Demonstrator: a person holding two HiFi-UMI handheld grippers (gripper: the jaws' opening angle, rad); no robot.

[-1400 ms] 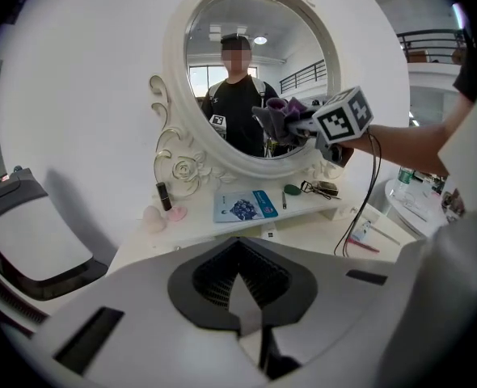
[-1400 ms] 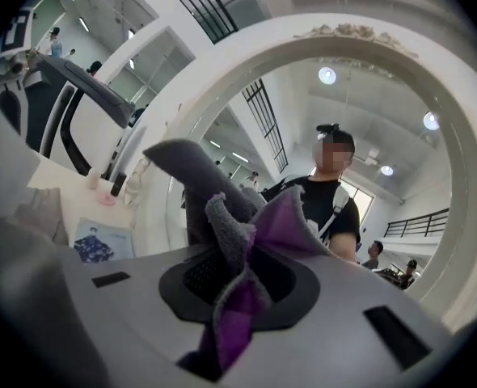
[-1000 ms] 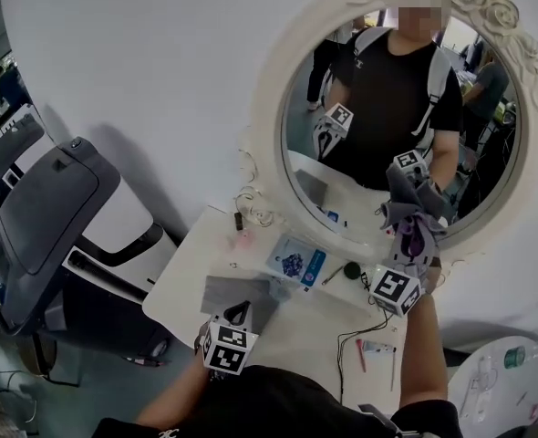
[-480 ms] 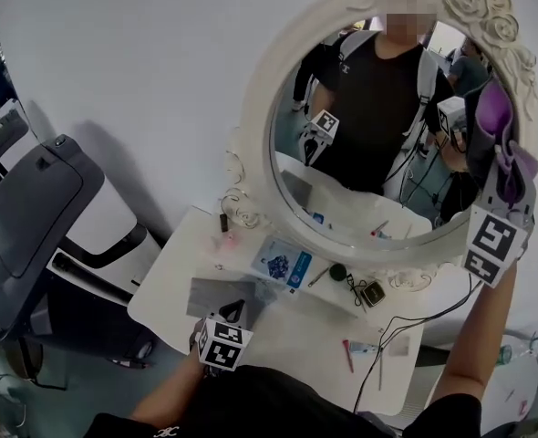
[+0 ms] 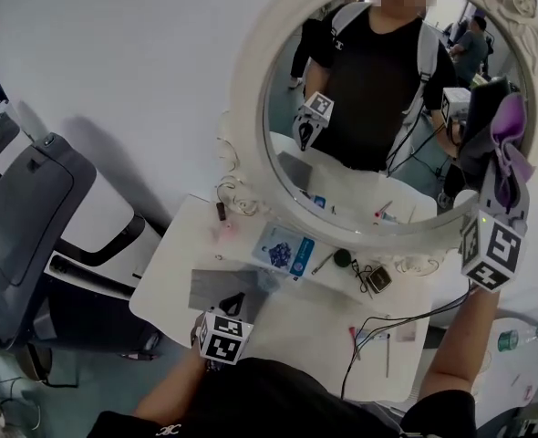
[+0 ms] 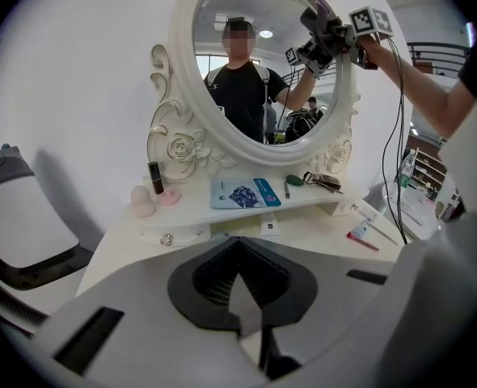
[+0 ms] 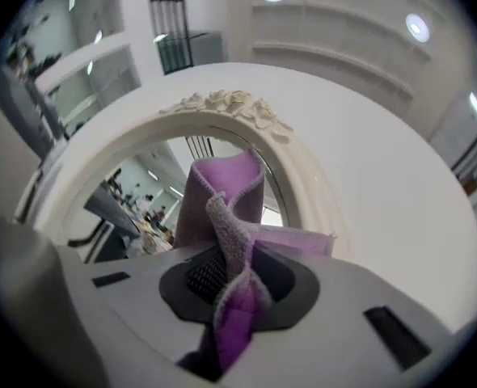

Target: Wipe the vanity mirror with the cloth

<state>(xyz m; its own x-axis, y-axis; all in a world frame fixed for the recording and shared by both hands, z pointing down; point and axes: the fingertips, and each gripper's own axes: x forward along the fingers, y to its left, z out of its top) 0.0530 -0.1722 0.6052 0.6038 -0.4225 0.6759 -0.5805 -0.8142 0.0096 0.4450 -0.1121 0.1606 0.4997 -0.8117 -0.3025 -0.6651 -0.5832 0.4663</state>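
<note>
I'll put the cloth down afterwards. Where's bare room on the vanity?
The tabletop is bare between the left gripper and the black cable. The raised shelf under the mirror is crowded: lipstick, booklet, pen.

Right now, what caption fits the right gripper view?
Right gripper clamps a purple cloth in front of the white-framed mirror.

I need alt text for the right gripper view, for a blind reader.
The right gripper is shut on a fuzzy purple cloth, held up before the glass edge of an oval vanity mirror with a white rose-carved frame.
</note>
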